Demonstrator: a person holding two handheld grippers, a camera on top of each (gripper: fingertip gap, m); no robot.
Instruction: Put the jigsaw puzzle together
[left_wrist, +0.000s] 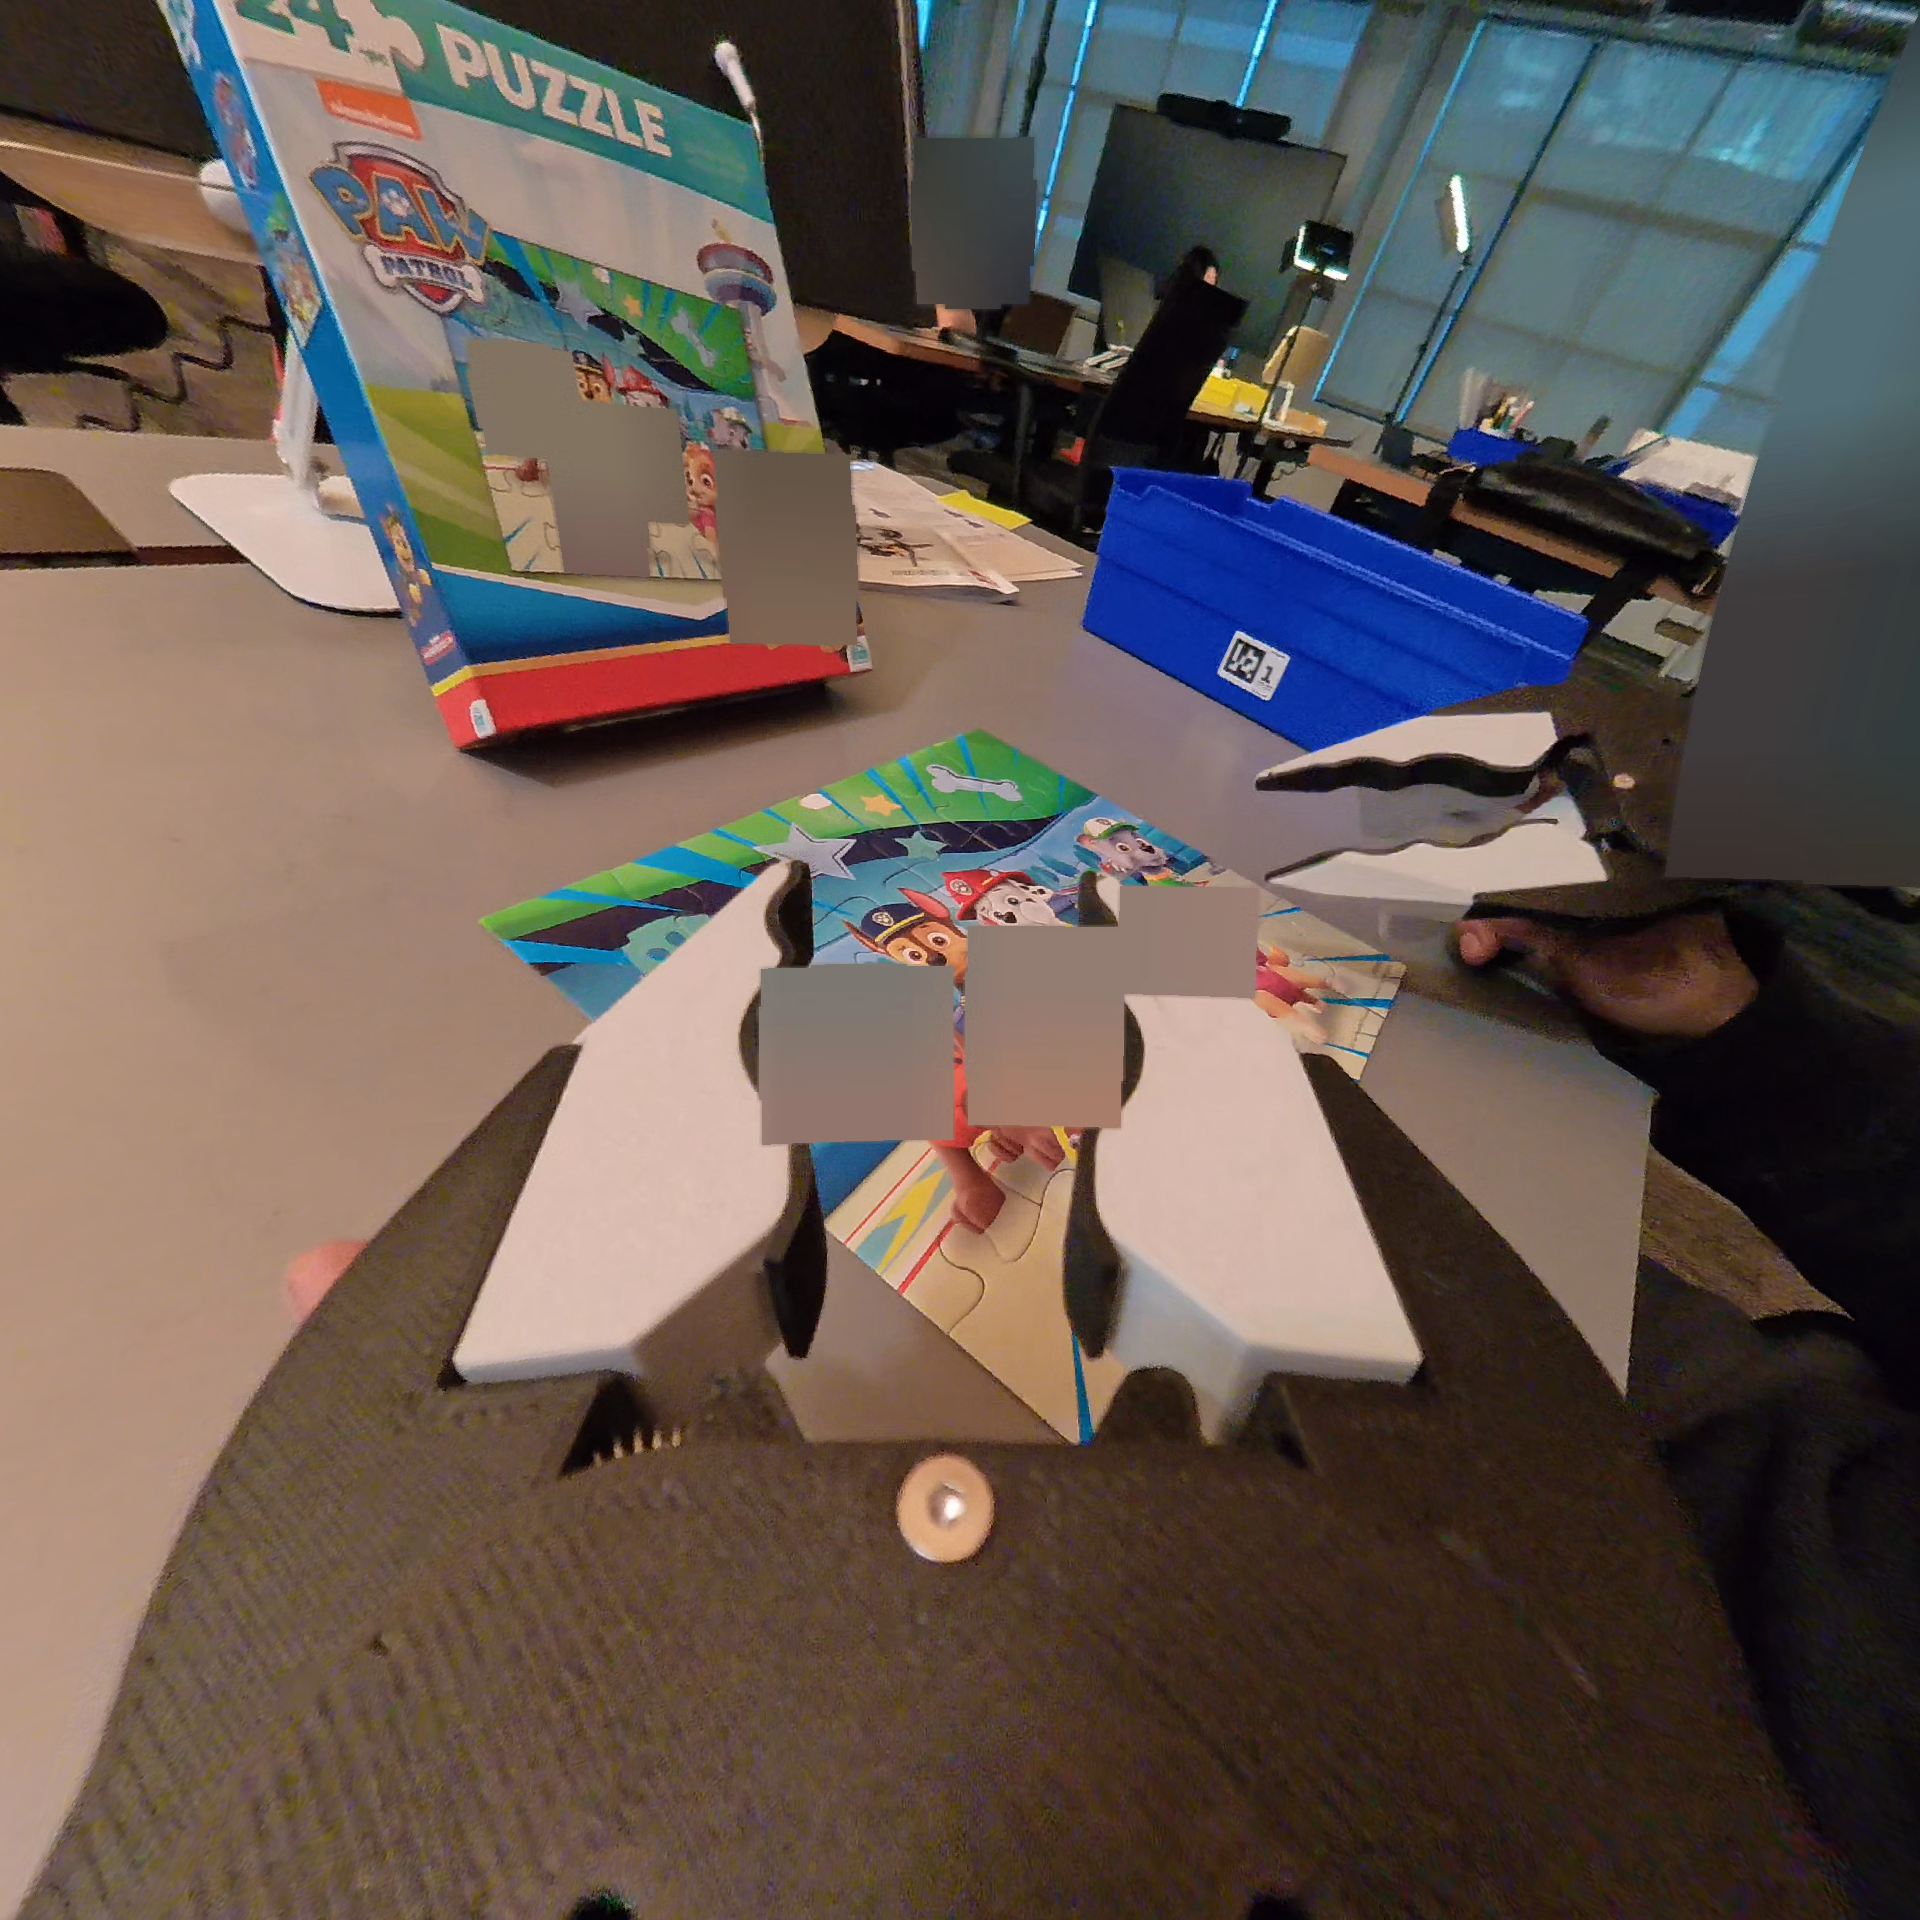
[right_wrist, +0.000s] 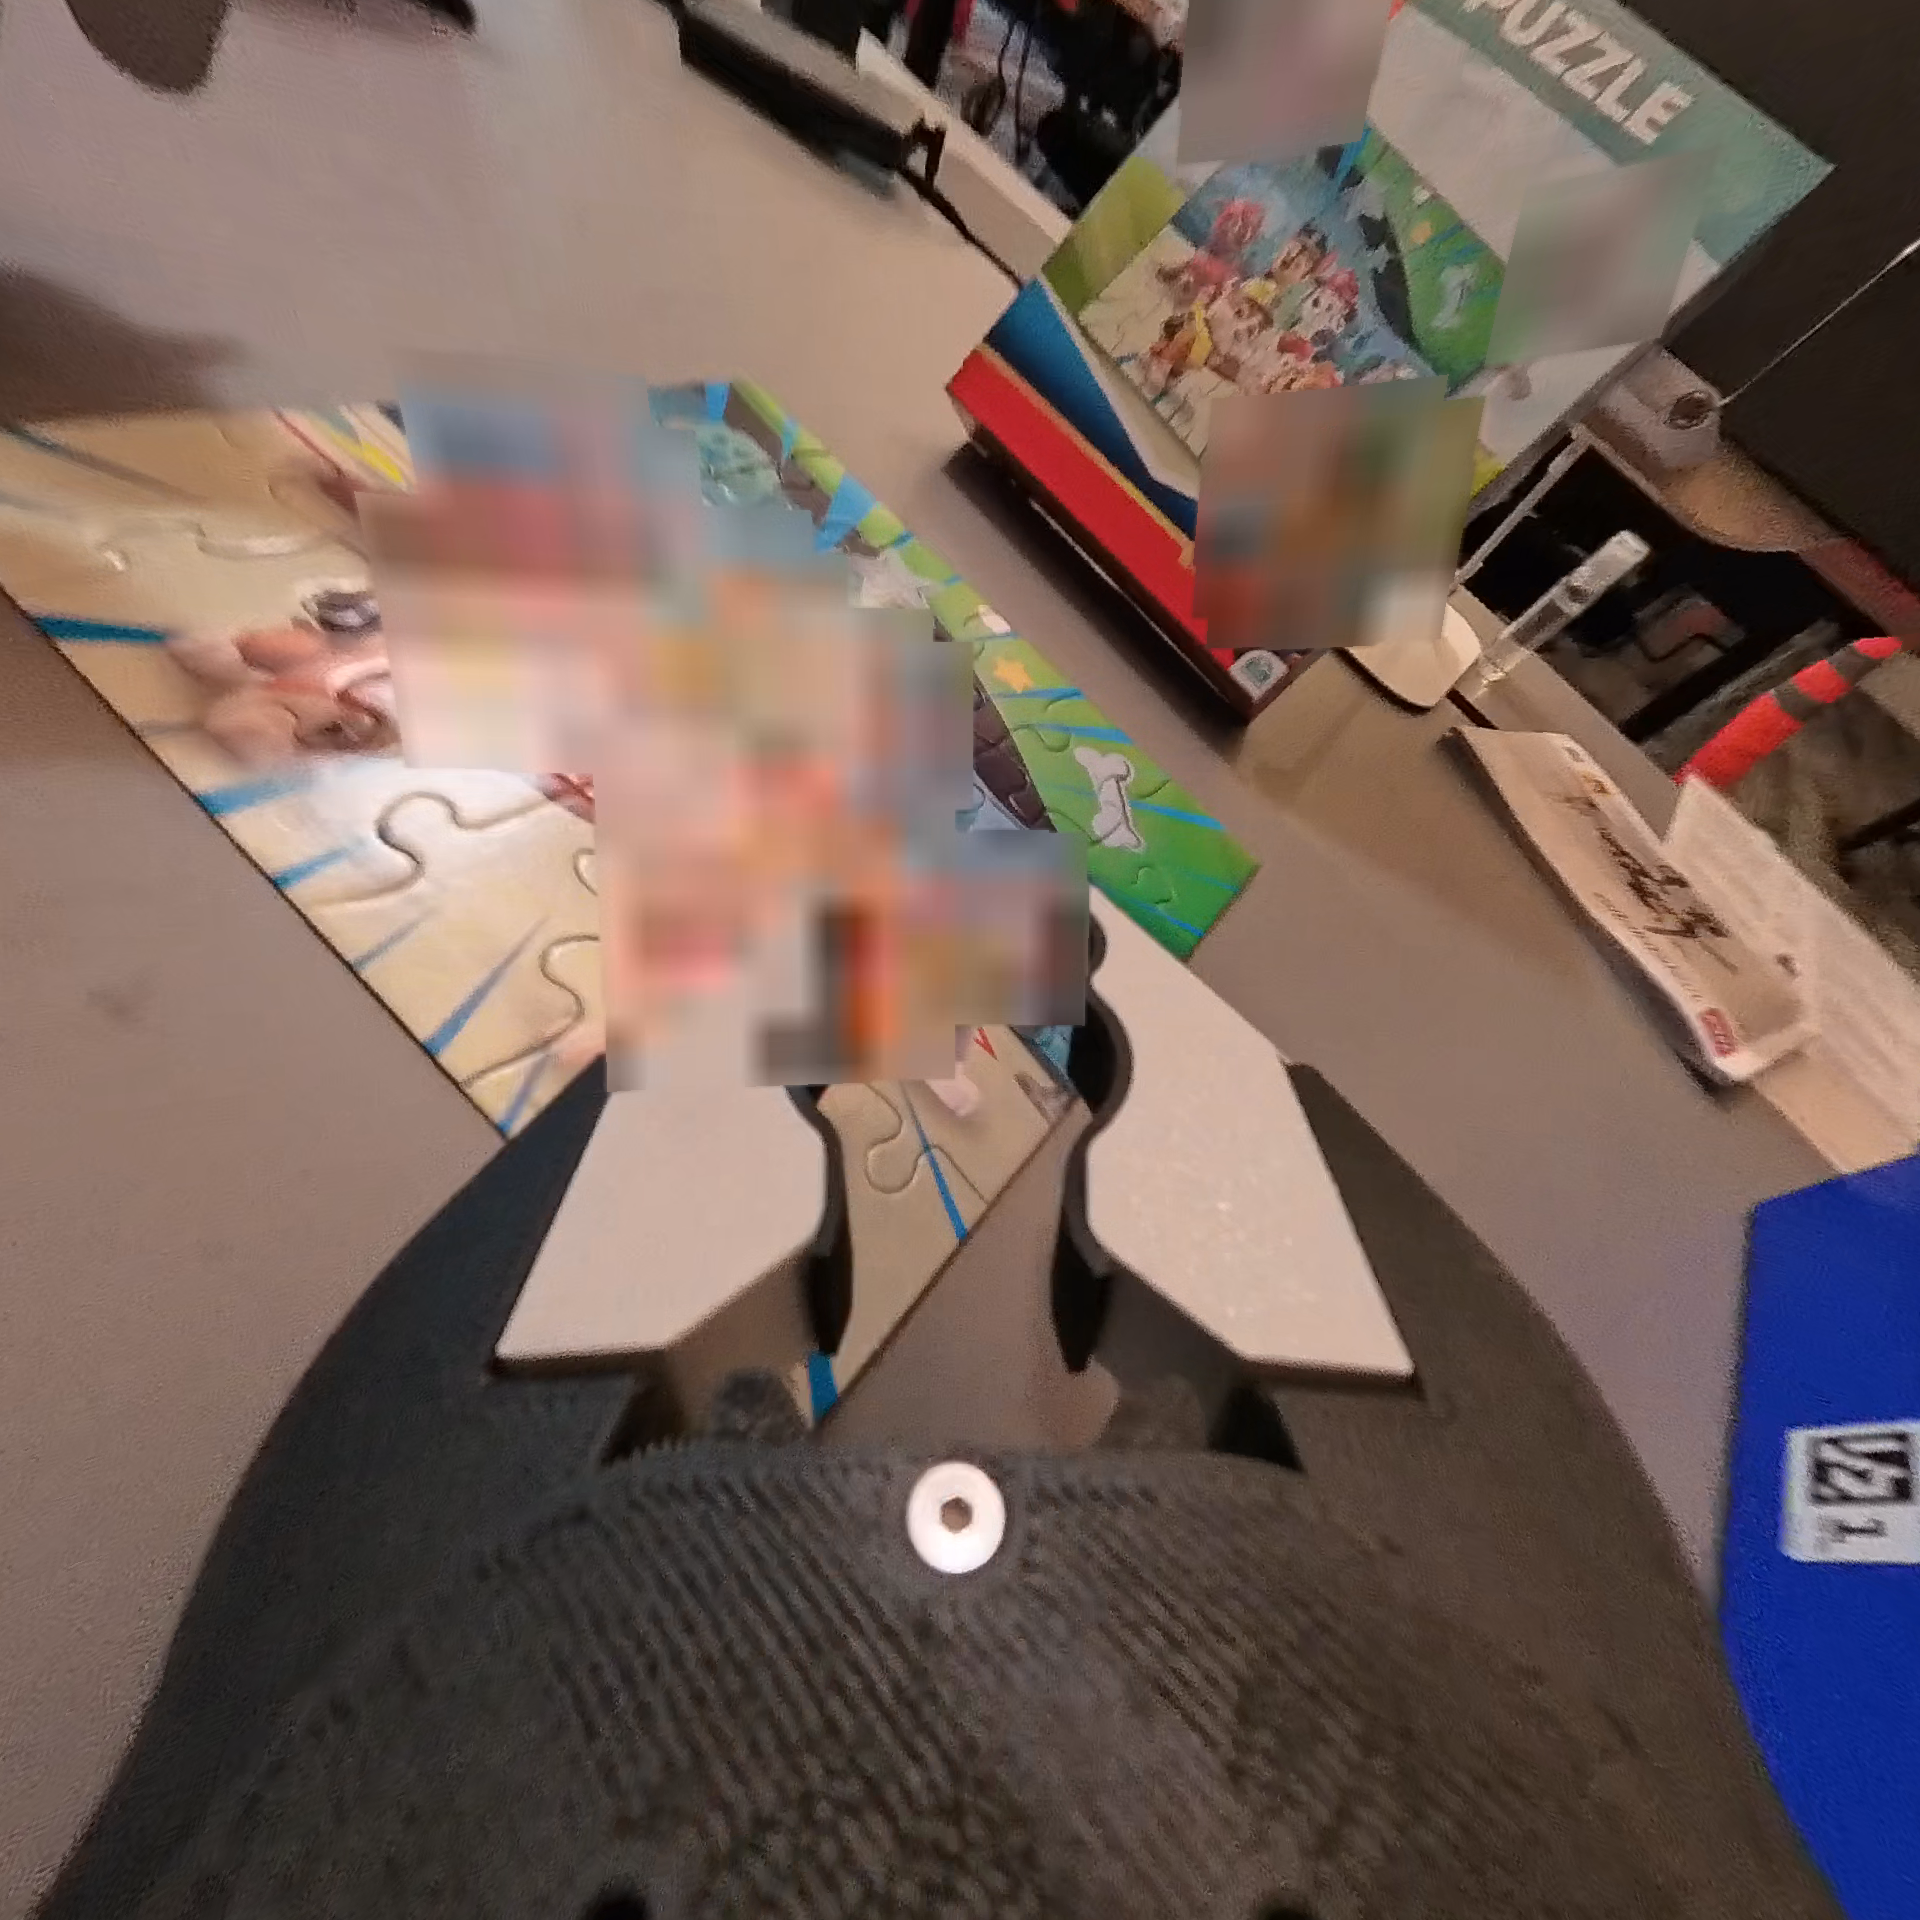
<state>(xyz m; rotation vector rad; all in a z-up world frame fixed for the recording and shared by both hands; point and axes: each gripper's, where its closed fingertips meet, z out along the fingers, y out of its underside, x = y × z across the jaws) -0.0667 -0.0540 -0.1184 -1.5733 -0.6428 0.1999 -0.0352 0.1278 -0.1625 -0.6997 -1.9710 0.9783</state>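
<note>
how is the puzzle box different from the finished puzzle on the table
The puzzle box stands tilted up on its red edge, leaning back; the puzzle lies flat on the grey table. The box is a thick carton, the puzzle a thin sheet of joined pieces. Both show the same cartoon dog picture.

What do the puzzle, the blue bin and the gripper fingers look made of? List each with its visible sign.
Puzzle: likely printed cardboard with a slight sheen; thin, flat, with interlocking cut lines.
Blue bin: probably moulded plastic, smooth and glossy; uniform colour, rounded rim.
Left gripper fingers: apparently rigid matte white plastic with dark wavy pads, possibly rubber; the dark body's ridged texture suggests 3D printing.
</note>
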